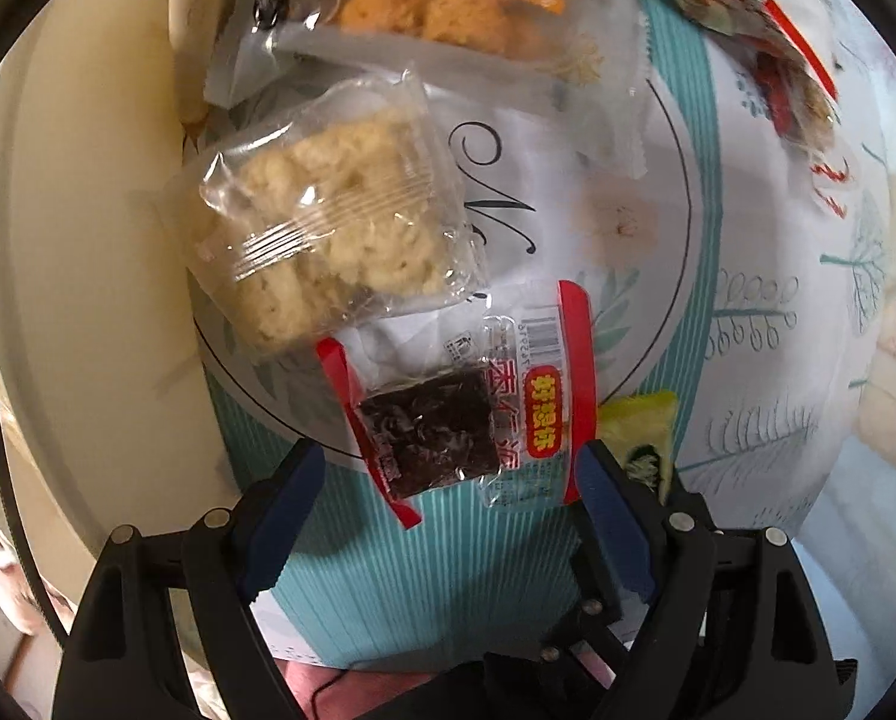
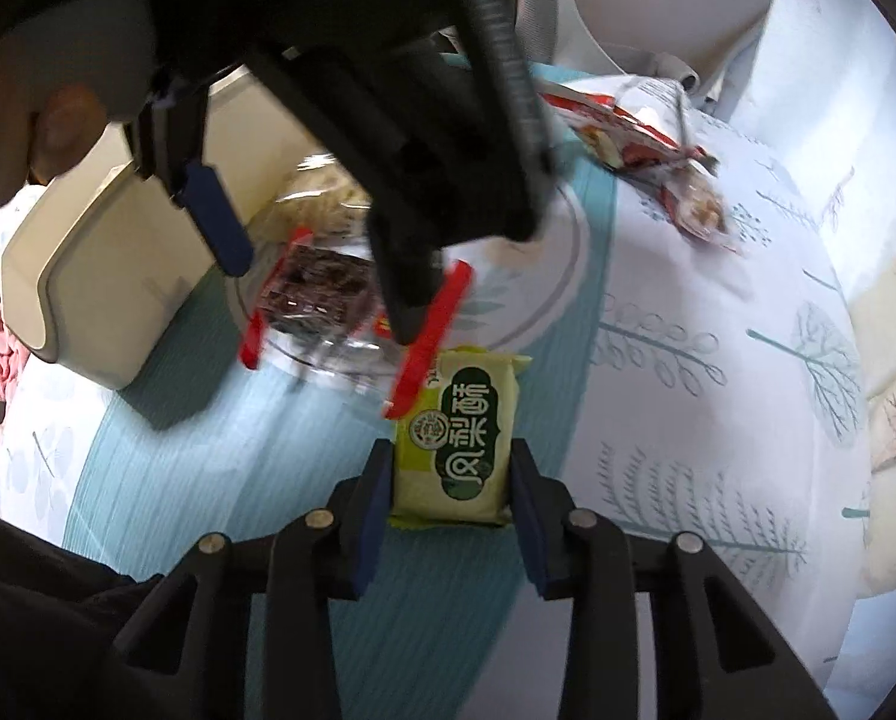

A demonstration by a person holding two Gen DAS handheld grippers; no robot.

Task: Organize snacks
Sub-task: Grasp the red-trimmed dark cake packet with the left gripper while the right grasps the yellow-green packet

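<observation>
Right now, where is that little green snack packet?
In the right wrist view the green packet sits between the right gripper's blue fingers on the teal-striped cloth, just beside the red-edged dark snack packet.

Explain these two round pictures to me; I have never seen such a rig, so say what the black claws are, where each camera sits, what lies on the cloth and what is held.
No robot here: a person holds a two-finger gripper in each hand, and a fisheye camera on each looks along its fingers.

Left view: the left gripper stands open around a red-edged dark snack packet, not yet closed on it. Beyond lie a clear-wrapped pale cake and an orange biscuit pack on the patterned cloth.

Right view: the right gripper has its pads against a green pastry packet. A cream bin stands at left.
</observation>
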